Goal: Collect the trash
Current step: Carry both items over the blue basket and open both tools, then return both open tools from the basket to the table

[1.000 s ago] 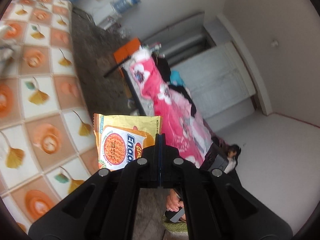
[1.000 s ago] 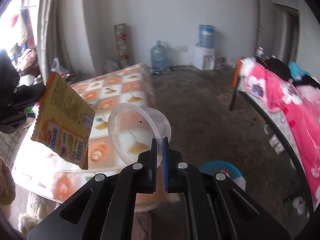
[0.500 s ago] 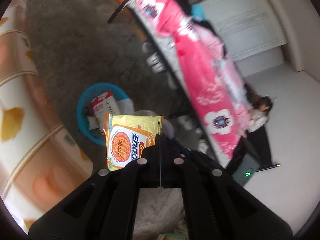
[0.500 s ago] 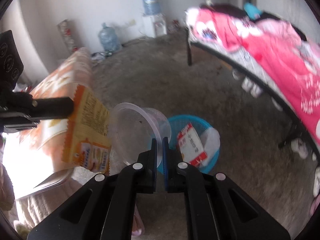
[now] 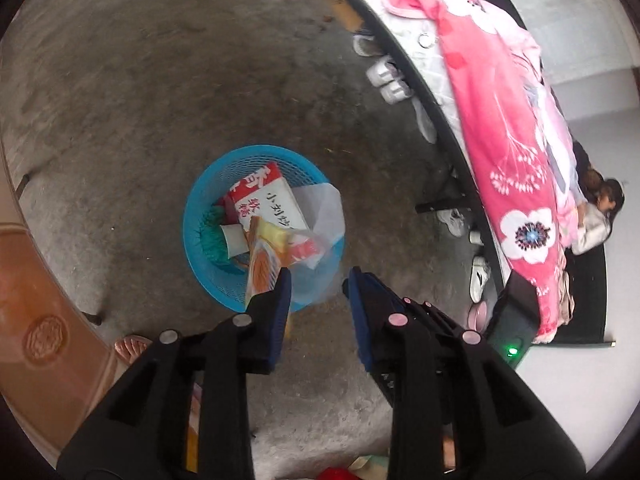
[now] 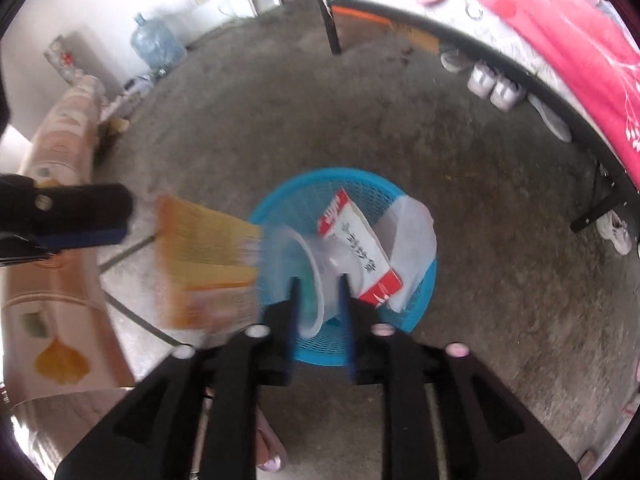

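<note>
A blue mesh trash basket (image 5: 200, 200) (image 6: 416, 304) stands on the concrete floor below both grippers. It holds a red and white box (image 5: 272, 200) (image 6: 360, 248) and a clear bag (image 5: 324, 208). My left gripper (image 5: 318, 280) is open above the basket's near rim. The yellow snack packet (image 5: 264, 256) (image 6: 208, 264) is loose and blurred, falling just off its left finger. My right gripper (image 6: 320, 292) is open; the clear plastic cup (image 6: 308, 272) lies tilted between its fingers above the basket.
A bed with a pink blanket (image 5: 500, 120) (image 6: 560, 20) runs along the right, with shoes (image 5: 388, 80) under its frame. A table with an orange patterned cloth (image 5: 32, 300) (image 6: 52, 280) is at the left. Water jugs (image 6: 158, 46) stand by the far wall.
Both grippers swung down over the basket and opened. The left let go of the snack packet, which now falls. The right's fingers parted around the cup.
</note>
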Demonstrator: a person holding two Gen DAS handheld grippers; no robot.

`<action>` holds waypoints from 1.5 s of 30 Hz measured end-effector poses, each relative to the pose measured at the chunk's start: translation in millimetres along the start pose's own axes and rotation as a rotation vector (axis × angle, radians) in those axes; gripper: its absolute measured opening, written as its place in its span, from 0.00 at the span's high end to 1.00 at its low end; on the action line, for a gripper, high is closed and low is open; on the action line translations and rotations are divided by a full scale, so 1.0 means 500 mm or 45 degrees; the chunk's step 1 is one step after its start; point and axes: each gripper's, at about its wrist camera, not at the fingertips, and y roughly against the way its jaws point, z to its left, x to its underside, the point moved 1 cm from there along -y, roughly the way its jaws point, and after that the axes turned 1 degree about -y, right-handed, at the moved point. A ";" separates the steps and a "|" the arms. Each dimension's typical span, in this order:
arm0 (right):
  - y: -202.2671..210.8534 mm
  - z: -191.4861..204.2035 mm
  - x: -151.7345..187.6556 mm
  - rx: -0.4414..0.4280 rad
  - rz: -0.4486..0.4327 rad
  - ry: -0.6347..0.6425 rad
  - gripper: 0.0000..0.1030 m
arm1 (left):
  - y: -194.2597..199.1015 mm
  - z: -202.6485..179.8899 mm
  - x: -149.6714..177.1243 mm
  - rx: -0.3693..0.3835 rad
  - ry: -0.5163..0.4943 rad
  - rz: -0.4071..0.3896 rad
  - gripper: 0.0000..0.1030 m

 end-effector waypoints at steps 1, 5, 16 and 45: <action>-0.006 -0.003 0.002 0.002 0.001 -0.006 0.69 | -0.002 0.006 -0.001 0.005 0.010 -0.001 0.74; -0.003 -0.005 0.014 -0.010 -0.003 -0.019 0.61 | 0.014 0.017 -0.002 0.005 -0.005 -0.043 0.73; 0.123 0.055 0.022 -0.047 -0.123 0.062 0.49 | 0.241 0.001 0.083 0.047 -0.108 -0.334 0.60; 0.363 0.749 0.120 -0.610 -0.143 0.803 0.38 | 0.733 0.419 0.735 -0.530 0.276 -1.230 0.44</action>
